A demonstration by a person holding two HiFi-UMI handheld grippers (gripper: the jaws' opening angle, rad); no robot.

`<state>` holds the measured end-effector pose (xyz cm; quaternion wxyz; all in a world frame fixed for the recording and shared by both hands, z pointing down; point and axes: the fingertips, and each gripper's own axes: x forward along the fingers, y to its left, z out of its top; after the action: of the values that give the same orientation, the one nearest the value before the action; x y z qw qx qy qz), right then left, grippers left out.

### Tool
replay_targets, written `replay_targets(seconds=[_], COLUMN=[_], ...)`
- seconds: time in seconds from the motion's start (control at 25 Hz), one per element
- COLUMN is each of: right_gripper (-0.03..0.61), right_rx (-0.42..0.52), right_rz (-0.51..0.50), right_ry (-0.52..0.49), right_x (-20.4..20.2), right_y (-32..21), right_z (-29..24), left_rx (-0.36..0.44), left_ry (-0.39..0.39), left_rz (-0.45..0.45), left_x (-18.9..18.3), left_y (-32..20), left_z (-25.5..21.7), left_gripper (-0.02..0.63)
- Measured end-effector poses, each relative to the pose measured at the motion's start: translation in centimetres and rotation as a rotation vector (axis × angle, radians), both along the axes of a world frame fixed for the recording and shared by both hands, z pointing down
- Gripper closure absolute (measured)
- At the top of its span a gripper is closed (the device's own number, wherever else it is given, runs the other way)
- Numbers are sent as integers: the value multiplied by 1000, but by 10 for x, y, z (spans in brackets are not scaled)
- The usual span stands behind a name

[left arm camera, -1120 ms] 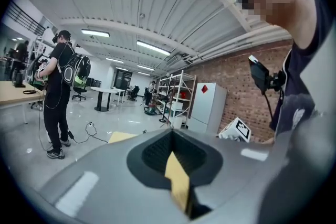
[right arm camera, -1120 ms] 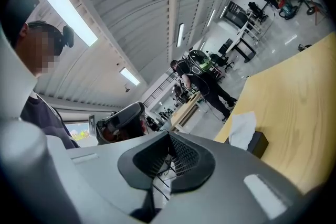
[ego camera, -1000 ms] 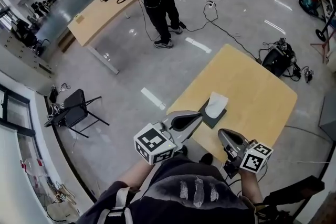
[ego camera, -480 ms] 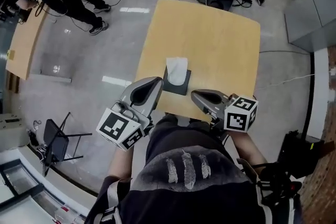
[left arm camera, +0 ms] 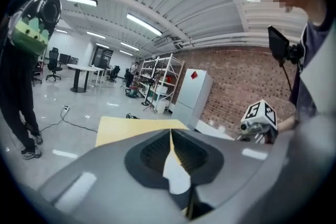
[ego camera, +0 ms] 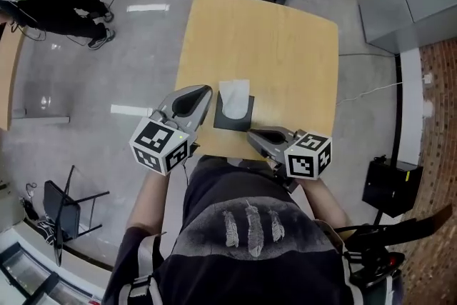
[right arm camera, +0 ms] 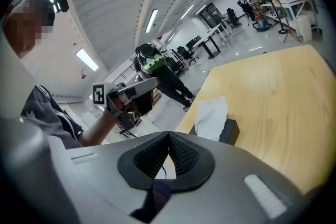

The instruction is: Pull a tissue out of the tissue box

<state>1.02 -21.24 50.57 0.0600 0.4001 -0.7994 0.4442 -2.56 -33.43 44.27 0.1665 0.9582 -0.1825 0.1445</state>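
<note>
Looking down, the box (ego camera: 235,116) sits at the near edge of the table (ego camera: 285,39), with the tissue (ego camera: 233,91) sticking up out of it. Both claws are closed, nothing in them. The left gripper (ego camera: 205,91) is just left of the tissue, so I'd say it's nearer. The right gripper (ego camera: 251,138) hangs off the box's near right corner.
</note>
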Motion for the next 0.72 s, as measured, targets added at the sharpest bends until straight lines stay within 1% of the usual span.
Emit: replay_targets(seconds=[0.12,0.16,0.24,0.32,0.36,0.44,0.52,0.6,0.72], right_gripper=[588,588,587,586,586,586,586,586,586], right_rx=[-56,-72,-88,-101,-110,-131,-148,-156,-170], right_rz=[-18,-26,-35,-22,-11,6,7,11,22], right_ry=[65,88,128,147,148,147,151,158,164], right_x=[-5,-5,-6,-4,-3,0,4,7,12], right_y=[1,2,3,5,6,6,6,7,9], right_z=[18,22,27,30,32,38,44,49,56], left_rx=[-71,-95,-139,-180,-200,-242,-273,-302,-351], left_ry=[-37,-49,-81,-118,-136,-169,-189,-193,-188], left_rz=[72,93,136,185,212,253,264,264,287], left_x=[8,11,19,29,34,44,51,56,64], left_y=[-5,-6,-7,-7,-6,-6,-9,-11,-7], left_z=[28,37,56,76,86,106,122,134,147], left_gripper=[476,447,351,283,261,238,233,233,233])
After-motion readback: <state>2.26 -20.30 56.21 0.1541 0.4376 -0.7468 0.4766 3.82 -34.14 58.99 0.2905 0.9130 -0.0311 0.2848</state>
